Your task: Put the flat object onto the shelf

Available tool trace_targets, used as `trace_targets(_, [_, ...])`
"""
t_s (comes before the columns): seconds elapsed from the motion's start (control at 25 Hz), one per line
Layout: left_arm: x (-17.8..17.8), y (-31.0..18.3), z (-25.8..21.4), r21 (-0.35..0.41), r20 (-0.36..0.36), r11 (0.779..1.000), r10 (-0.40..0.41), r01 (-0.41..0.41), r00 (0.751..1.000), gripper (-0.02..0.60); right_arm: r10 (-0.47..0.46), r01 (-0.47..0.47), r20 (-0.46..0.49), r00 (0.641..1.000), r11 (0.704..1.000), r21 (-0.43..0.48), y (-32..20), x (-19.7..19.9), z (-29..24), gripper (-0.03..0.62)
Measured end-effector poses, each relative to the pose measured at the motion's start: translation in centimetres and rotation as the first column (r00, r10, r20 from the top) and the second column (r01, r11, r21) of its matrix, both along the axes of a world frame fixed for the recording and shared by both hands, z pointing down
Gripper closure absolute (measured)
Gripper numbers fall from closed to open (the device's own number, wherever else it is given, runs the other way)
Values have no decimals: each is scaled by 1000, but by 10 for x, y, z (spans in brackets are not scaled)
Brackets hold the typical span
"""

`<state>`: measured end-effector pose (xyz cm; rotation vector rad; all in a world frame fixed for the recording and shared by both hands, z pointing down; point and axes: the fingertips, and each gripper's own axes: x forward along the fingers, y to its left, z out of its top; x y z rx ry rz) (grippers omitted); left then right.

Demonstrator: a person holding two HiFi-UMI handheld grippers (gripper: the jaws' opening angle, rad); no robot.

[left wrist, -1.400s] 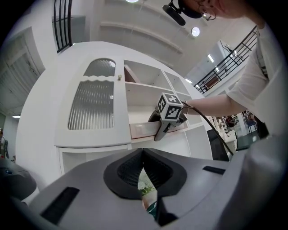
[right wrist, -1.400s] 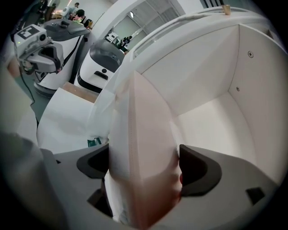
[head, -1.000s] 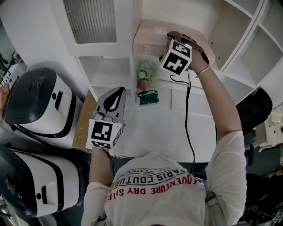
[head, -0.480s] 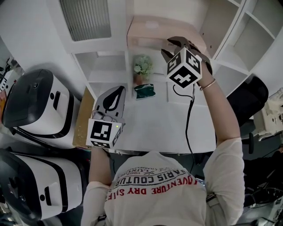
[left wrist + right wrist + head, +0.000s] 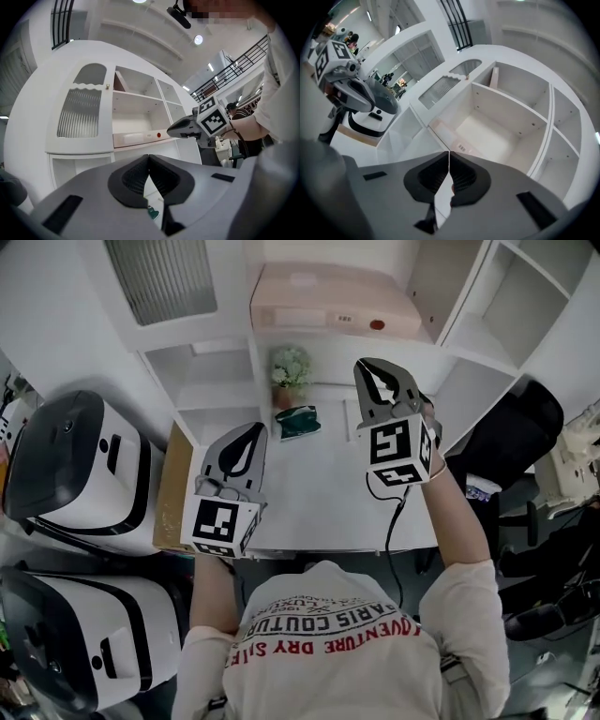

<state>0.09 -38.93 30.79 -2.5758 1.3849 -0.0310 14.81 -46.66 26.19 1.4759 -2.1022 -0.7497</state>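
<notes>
The flat object is a pale pink flat box (image 5: 328,301) lying on the shelf above the desk; it also shows in the left gripper view (image 5: 136,138) and in the right gripper view (image 5: 446,135). My right gripper (image 5: 367,365) hovers over the desk below and in front of the box, apart from it. Its jaws are shut with nothing between them (image 5: 449,153). My left gripper (image 5: 255,428) is held above the desk's left part, shut and empty (image 5: 148,157).
A small potted plant (image 5: 289,371) and a green pouch (image 5: 298,423) sit at the back of the white desk (image 5: 319,502). Two white-and-black machines (image 5: 75,465) stand at the left, a wooden board (image 5: 173,488) beside the desk, a black chair (image 5: 506,437) at the right.
My right gripper has pulled back from the box on the shelf toward the person, and its jaws have closed. The box stays on the shelf. The left gripper has hardly moved.
</notes>
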Motion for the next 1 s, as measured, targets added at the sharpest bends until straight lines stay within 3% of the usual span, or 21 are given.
trace_targets(0.28, [21, 4, 7, -10, 25, 1000, 27, -27, 999, 568, 23, -14, 199, 980, 999, -49, 49, 16, 40, 566])
trace_targets(0.52, [35, 5, 12, -18, 26, 999, 42, -41, 999, 568, 47, -3, 445, 894, 995, -100, 72, 38, 67, 566])
trace_targets(1.0, [43, 2, 20, -31, 19, 999, 38, -37, 999, 568, -8, 49, 462, 887, 996, -78, 79, 51, 75, 567])
